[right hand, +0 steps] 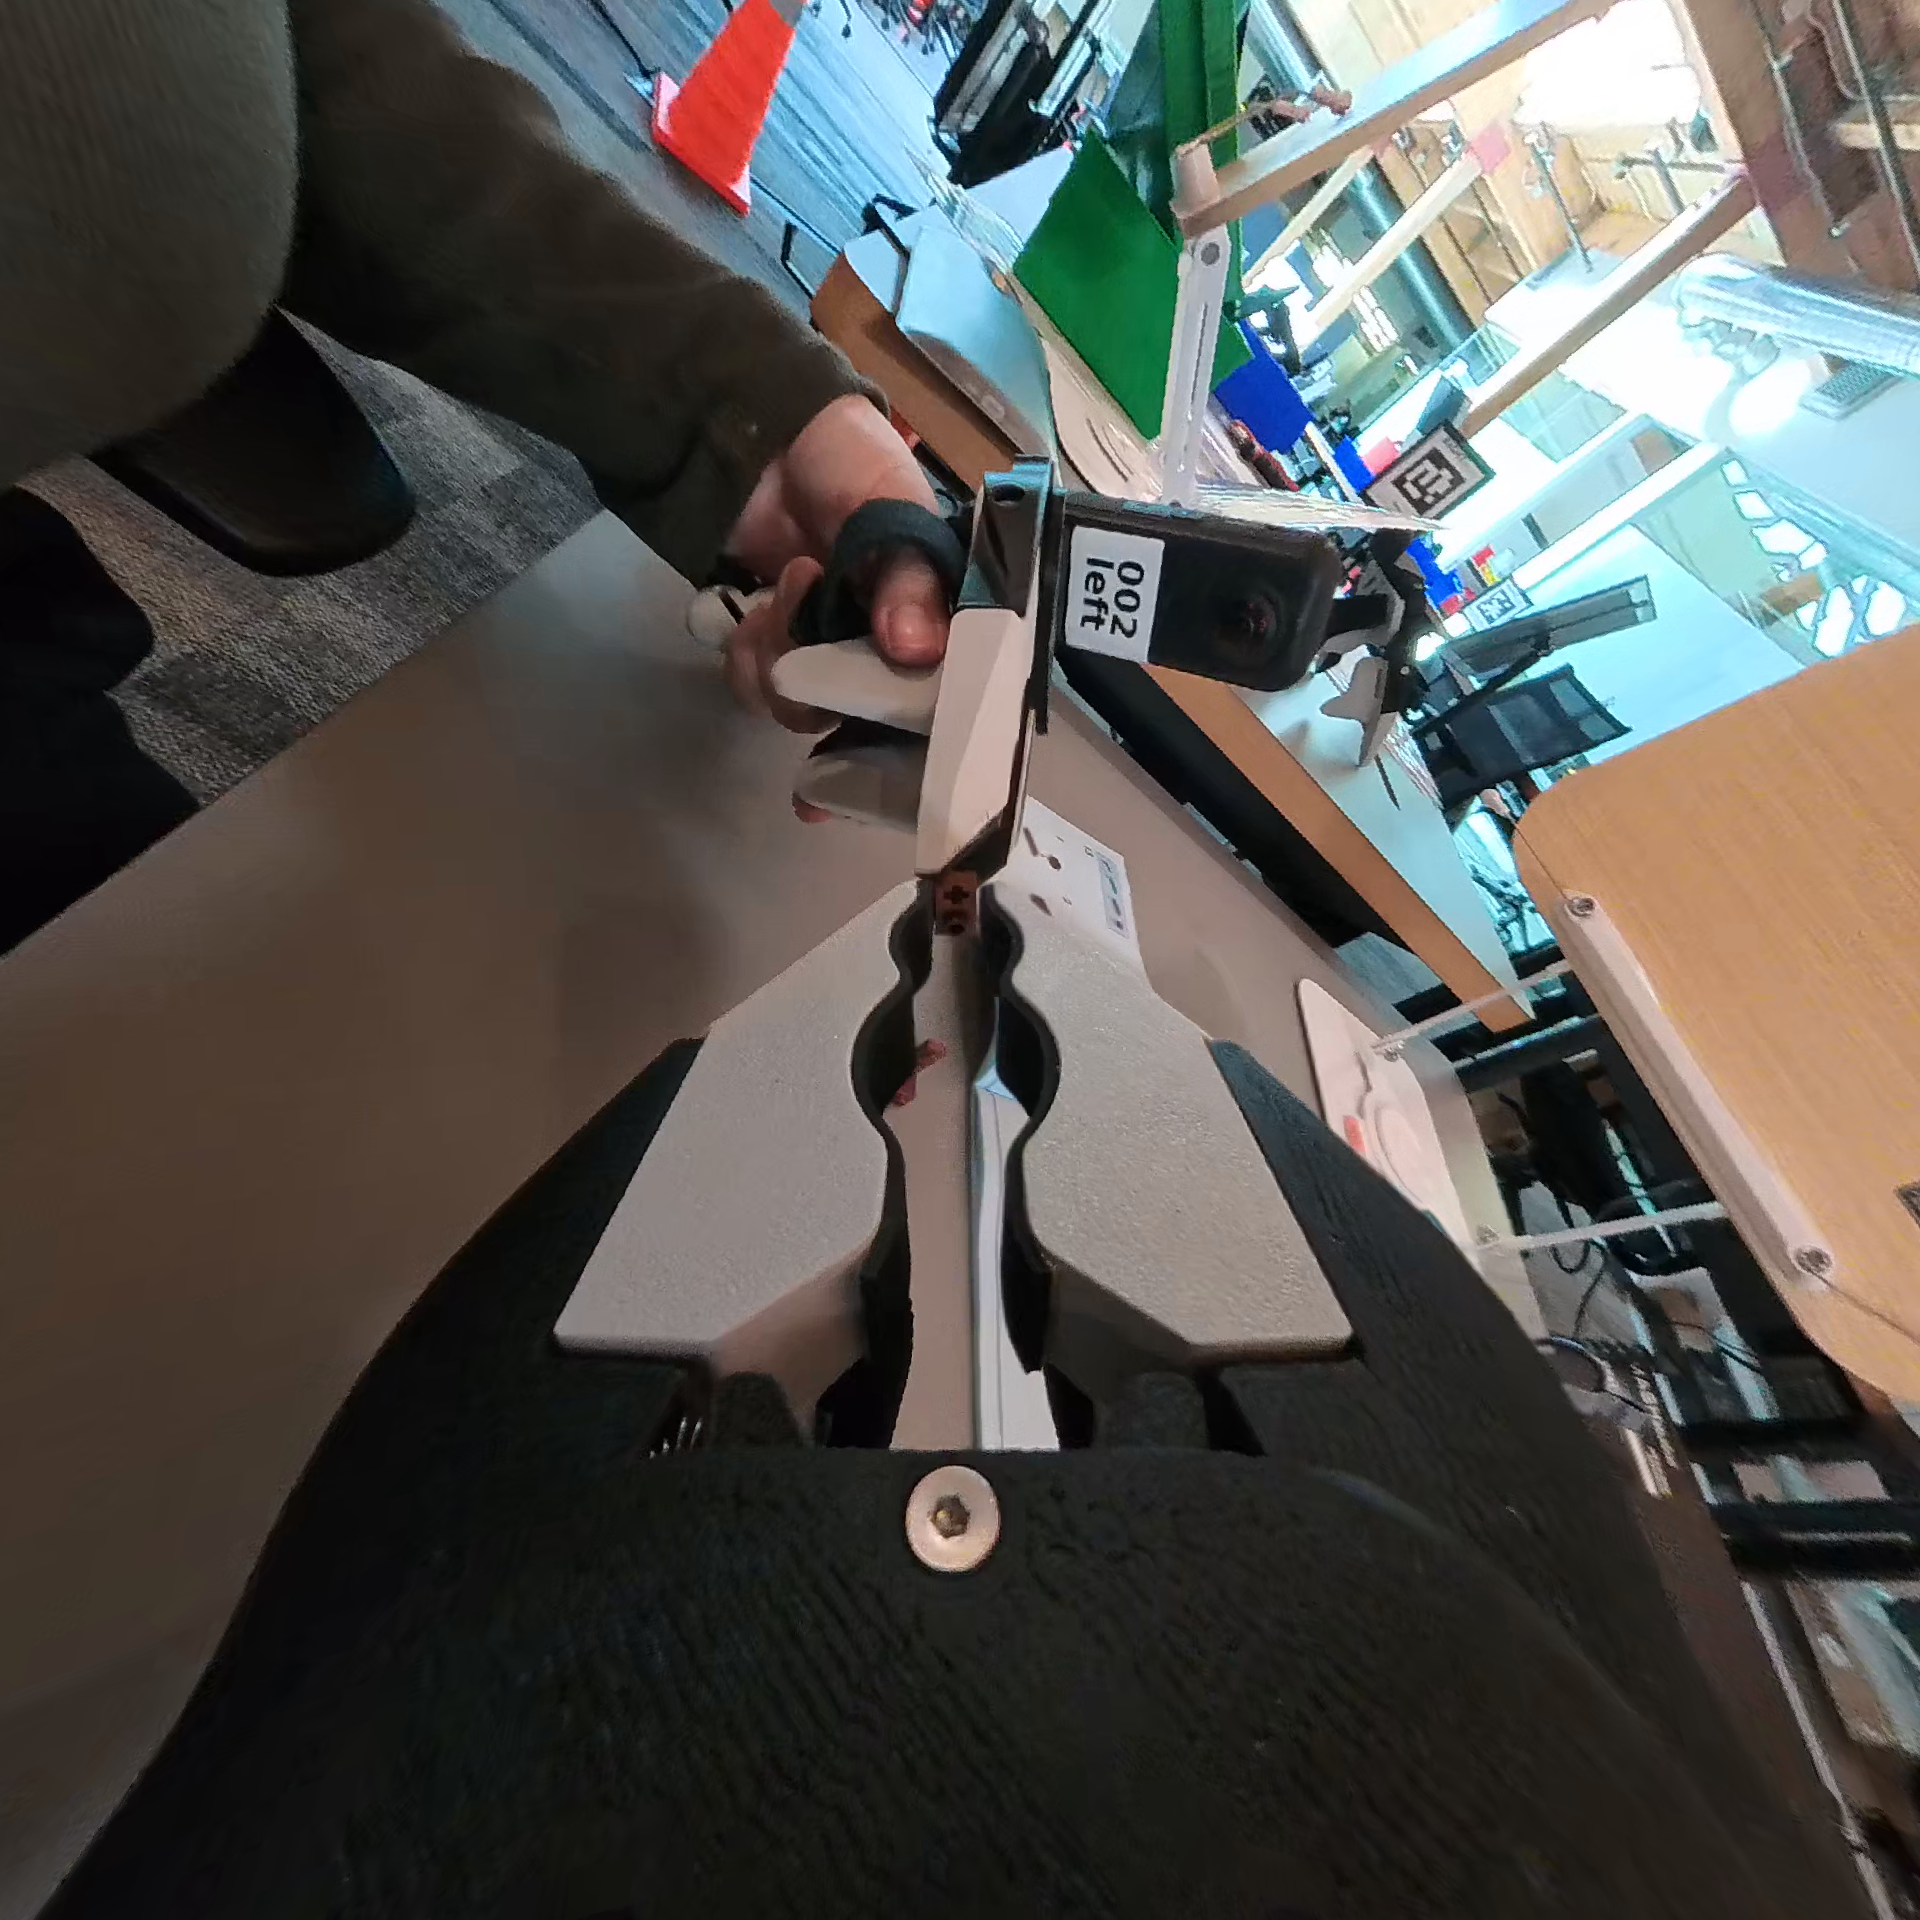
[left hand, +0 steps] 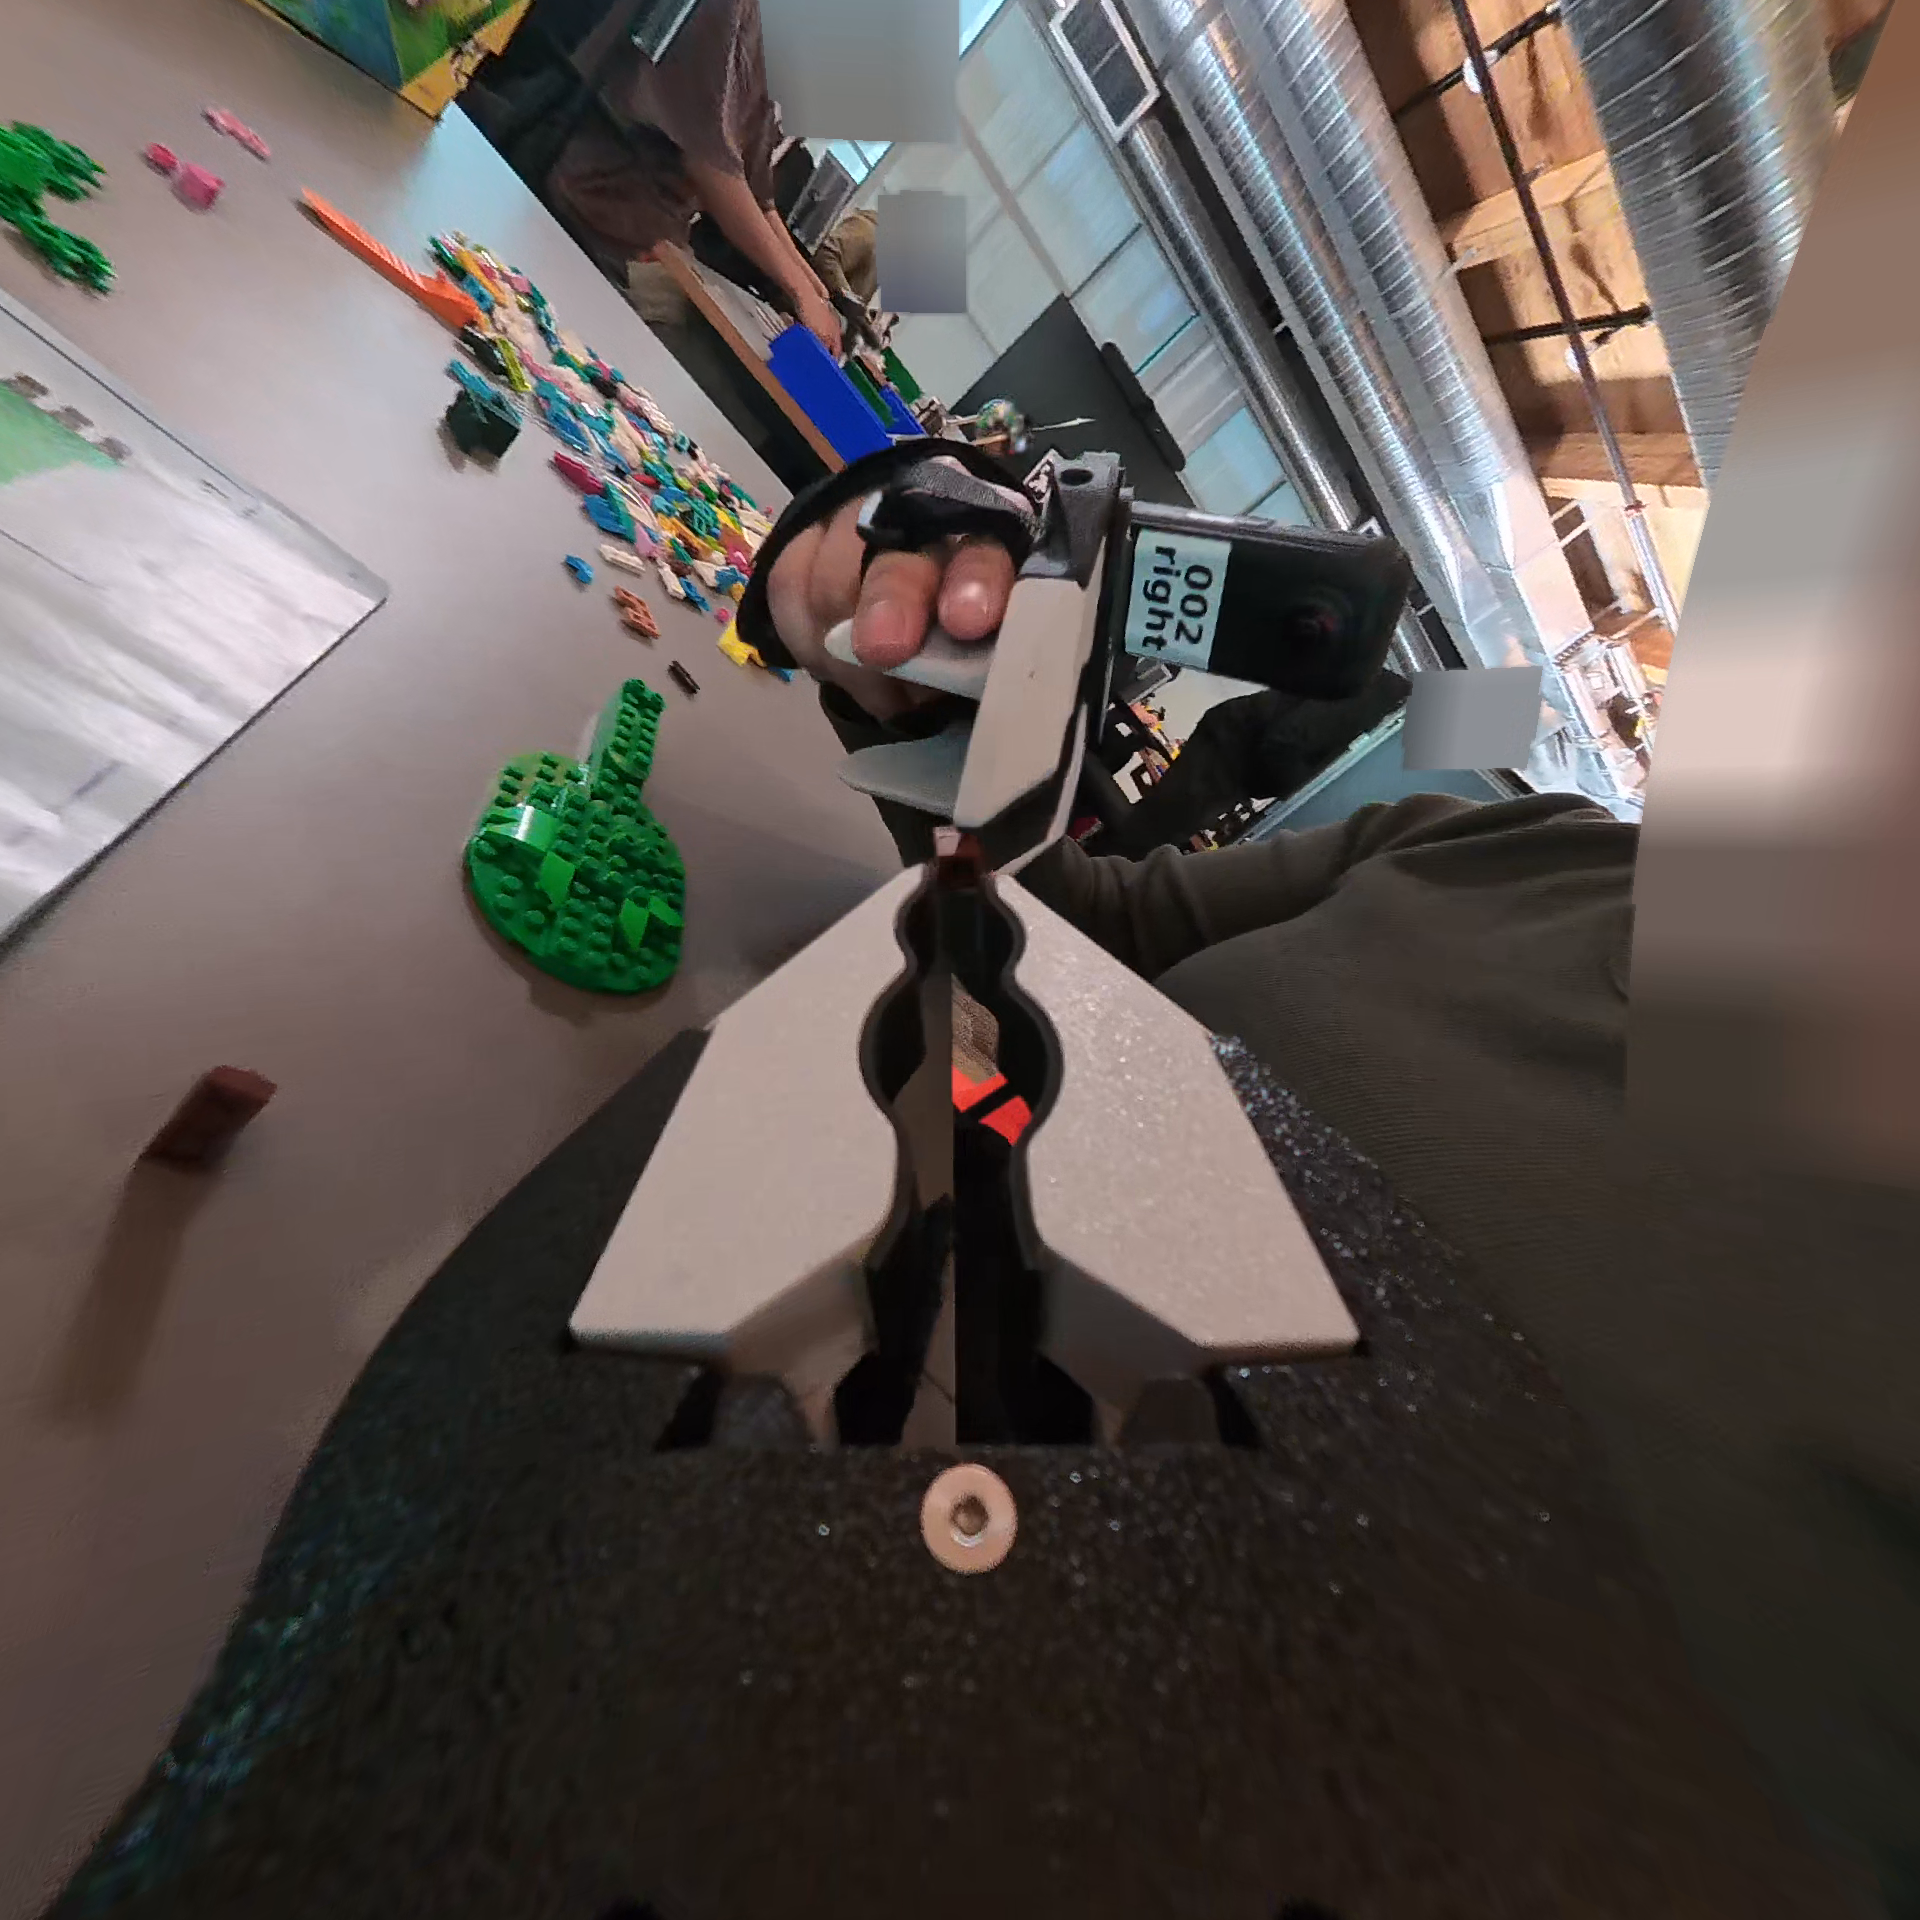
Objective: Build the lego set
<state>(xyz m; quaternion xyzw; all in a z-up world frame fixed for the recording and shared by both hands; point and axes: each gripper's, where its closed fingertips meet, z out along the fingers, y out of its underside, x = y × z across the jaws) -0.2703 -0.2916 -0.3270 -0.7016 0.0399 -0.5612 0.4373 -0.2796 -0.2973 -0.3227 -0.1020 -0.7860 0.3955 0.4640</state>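
Note:
My left gripper [left hand: 956,883] and my right gripper [right hand: 956,927] meet tip to tip above the table. A small dark brown piece [left hand: 957,857] sits pinched at the meeting point. It also shows in the right wrist view [right hand: 956,906], between the right fingertips. Both grippers look shut on it. I cannot tell whether it is one piece or two pressed together. The right gripper [left hand: 982,831] faces the left camera, and the left gripper [right hand: 964,860] faces the right camera. A green round plate build [left hand: 582,883] lies on the table to the left.
A loose brown brick [left hand: 208,1117] lies near the left. A pile of coloured pieces [left hand: 613,457], an orange separator [left hand: 384,255], green leaf pieces [left hand: 47,197] and an instruction booklet [left hand: 156,623] lie farther off. A wooden board [right hand: 1766,987] stands at the right. Less than 4 cm separates the two grippers' tips.

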